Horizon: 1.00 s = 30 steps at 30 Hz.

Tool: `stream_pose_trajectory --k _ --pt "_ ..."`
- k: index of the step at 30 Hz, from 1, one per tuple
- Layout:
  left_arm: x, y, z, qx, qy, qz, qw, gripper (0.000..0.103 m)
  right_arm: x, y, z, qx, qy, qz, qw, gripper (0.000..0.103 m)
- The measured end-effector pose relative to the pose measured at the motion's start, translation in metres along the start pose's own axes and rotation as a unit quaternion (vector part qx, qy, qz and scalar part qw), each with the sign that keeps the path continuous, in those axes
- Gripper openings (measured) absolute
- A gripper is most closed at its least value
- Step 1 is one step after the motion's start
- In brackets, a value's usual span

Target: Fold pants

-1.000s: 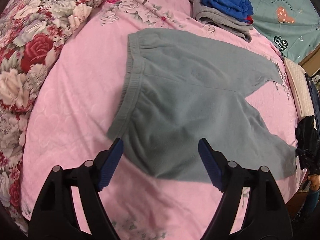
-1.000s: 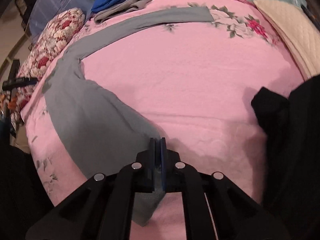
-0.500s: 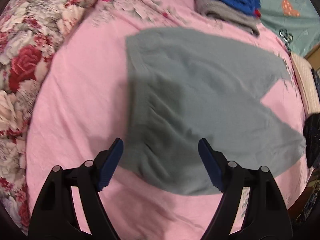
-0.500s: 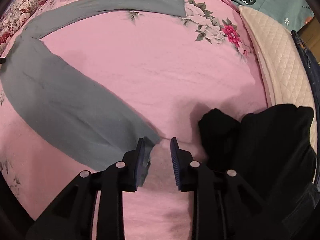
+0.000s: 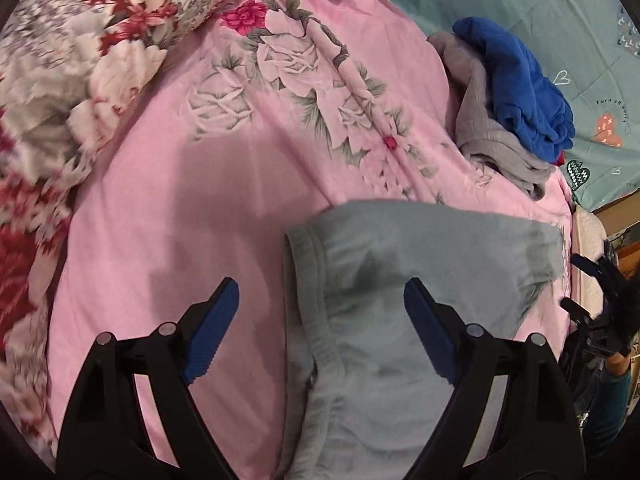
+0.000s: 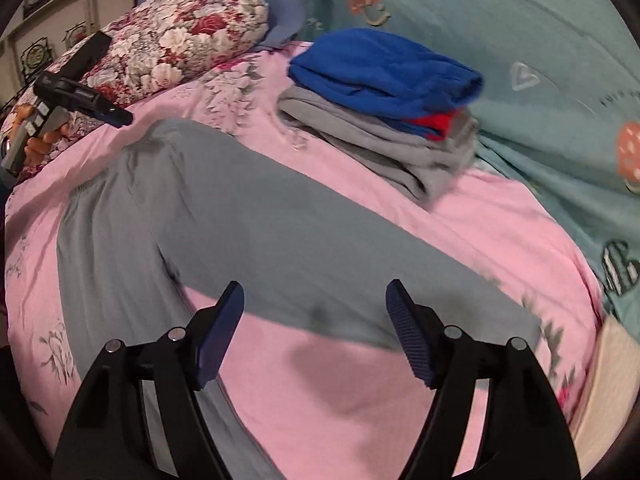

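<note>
Both tools are empty: left tool (image 5: 320,332) opening above the waistband, right tool (image 6: 314,328) opening over one leg. Grey pants (image 6: 248,232) lie spread beside the folded pile (image 6: 384,108). I judge I'm between folds; next, grip waistband and hem.

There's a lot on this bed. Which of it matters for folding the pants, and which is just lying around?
Part of the job:
- grey pants, spread flat on the pink floral sheet
- left gripper, jaws opening, nothing between them
- right gripper, jaws opening, nothing between them

Just lying about:
- stack of folded clothes, blue on top
- floral pillow
- teal heart-print quilt
</note>
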<state>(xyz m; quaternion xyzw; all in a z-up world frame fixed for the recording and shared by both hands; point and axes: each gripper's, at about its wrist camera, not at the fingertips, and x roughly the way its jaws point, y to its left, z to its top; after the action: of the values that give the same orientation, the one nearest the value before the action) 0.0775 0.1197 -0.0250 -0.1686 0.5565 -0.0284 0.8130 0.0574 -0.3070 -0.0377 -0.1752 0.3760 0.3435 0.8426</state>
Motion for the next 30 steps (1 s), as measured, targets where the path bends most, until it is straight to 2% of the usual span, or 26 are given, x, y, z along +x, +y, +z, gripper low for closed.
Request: stream_pose_trajectory --k 3,7,13,14,16,17,19,21,26,30 --pt "0.004 0.000 0.010 0.014 -0.006 -0.009 0.9998 0.086 0.045 0.011 0.037 -0.036 0.010 0.024 0.999 0.068" --pt "0.007 -0.002 0.017 0.032 -0.008 -0.018 0.9993 0.086 0.101 0.004 0.066 -0.071 0.055 0.028 0.996 0.047" --pt "0.010 -0.013 0.020 0.067 -0.006 -0.034 0.9971 0.088 0.152 -0.010 0.091 -0.096 0.093 0.047 0.990 0.045" --pt "0.011 -0.014 0.020 0.070 -0.004 -0.036 0.9969 0.088 0.155 -0.012 0.091 -0.093 0.098 0.059 0.989 0.042" --pt "0.014 -0.018 0.021 0.075 0.001 -0.039 0.9964 0.088 0.157 -0.012 0.092 -0.098 0.102 0.092 0.986 0.026" --pt "0.016 -0.019 0.023 0.075 0.002 -0.039 0.9964 0.088 0.156 -0.008 0.091 -0.110 0.106 0.094 0.984 0.016" --pt "0.018 -0.018 0.026 0.070 0.002 -0.046 0.9965 0.088 0.154 -0.001 0.092 -0.130 0.114 0.091 0.981 0.005" --pt "0.020 -0.013 0.028 0.067 0.001 -0.050 0.9965 0.089 0.149 0.003 0.093 -0.147 0.113 0.072 0.980 0.003" --pt "0.034 0.004 0.034 0.039 0.021 -0.065 0.9969 0.091 0.132 0.001 0.093 -0.140 0.095 0.067 0.983 0.003" --pt "0.037 0.011 0.035 0.039 0.023 -0.095 0.9945 0.093 0.134 0.004 0.093 -0.138 0.096 0.059 0.984 0.003"
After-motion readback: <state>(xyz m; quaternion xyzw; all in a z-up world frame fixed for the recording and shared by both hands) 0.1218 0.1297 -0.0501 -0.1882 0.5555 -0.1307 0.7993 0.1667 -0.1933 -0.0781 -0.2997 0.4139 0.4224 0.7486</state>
